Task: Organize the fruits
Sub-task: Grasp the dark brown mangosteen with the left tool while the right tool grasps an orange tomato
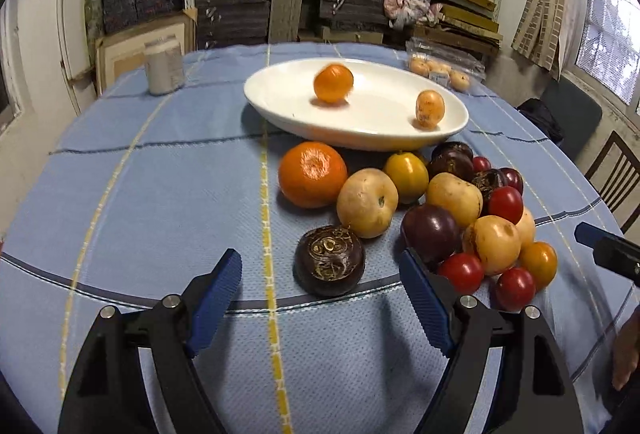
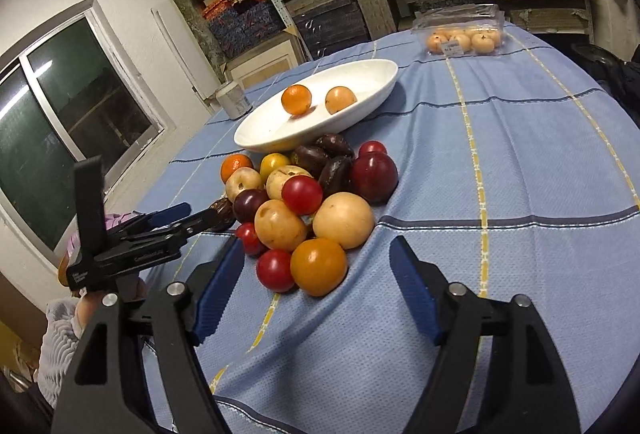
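Note:
A white oval plate [image 1: 280, 106] holds a tangerine [image 1: 333, 83] and a small orange fruit [image 1: 430, 109]. In front of it a pile of several fruits lies on the blue cloth: a big tangerine [image 1: 313, 174], pale yellow fruits, dark plums and red tomatoes. My left gripper [image 1: 319, 258] is open, and a dark brown fruit [image 1: 330, 266] sits on the cloth just ahead, between its fingers and untouched. My right gripper [image 2: 317, 242] is open at the pile's near edge, with an orange-yellow fruit [image 2: 319, 266] between its blue pads, which stand clear of it.
A clear plastic box of pale fruits [image 2: 464, 34] stands at the table's far side. A grey jar [image 1: 164, 66] stands far left. Stacked shelves fill the wall behind. A chair [image 1: 612, 170] is at the right. A hand in a pale sleeve [image 2: 60, 330] holds the left gripper.

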A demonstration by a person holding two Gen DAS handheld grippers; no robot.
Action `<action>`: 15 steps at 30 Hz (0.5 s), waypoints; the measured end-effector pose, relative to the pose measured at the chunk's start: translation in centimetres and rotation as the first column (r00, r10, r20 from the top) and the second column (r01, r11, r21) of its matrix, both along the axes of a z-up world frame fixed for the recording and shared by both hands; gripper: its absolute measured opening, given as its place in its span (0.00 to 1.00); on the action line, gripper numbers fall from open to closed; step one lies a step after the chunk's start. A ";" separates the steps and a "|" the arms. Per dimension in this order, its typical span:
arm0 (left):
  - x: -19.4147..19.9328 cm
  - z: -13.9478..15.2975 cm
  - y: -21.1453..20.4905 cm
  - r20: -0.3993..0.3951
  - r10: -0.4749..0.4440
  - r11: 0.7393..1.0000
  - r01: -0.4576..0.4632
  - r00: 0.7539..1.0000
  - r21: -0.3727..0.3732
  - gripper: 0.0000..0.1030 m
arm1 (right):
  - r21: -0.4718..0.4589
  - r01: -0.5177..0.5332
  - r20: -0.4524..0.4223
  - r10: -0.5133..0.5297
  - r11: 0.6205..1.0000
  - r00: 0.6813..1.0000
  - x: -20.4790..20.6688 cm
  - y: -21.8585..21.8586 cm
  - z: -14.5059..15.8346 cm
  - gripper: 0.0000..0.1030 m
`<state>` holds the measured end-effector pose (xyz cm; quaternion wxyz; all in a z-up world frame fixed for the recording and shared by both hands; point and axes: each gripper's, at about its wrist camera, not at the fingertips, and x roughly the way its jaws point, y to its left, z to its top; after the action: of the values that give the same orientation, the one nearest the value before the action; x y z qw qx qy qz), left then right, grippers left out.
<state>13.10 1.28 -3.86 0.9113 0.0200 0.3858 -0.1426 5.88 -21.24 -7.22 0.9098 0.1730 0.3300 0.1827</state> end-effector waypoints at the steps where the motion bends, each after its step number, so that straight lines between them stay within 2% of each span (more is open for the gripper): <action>1: 0.2 -0.1 -0.1 -0.010 0.000 1.000 0.000 1.000 -0.003 0.79 | -0.003 -0.001 -0.001 0.001 1.000 1.000 0.1 0.1 0.0 0.73; 6: 1.1 -0.6 -0.8 -0.048 -0.025 1.000 0.025 0.999 -0.004 0.79 | -0.007 -0.001 -0.011 0.001 1.000 1.000 0.3 0.1 -0.1 0.75; 9: 1.3 -0.6 -1.3 -0.043 -0.031 1.000 0.031 0.999 0.004 0.78 | -0.009 -0.003 -0.013 0.003 1.000 1.000 0.3 0.2 -0.2 0.76; 14: 2.3 -0.9 -0.6 -0.072 -0.015 0.999 0.012 0.997 -0.037 0.77 | -0.013 -0.001 -0.018 0.001 1.000 1.000 0.3 0.3 -0.3 0.79; 15: 2.5 -1.0 -0.6 -0.080 -0.013 0.999 0.010 0.997 -0.043 0.74 | -0.012 0.000 -0.018 0.000 1.000 1.000 0.3 0.2 -0.3 0.79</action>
<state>15.57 0.66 -4.85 0.8945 -0.0030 0.4187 -0.1569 6.20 -20.99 -7.47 0.9078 0.1692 0.3393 0.1793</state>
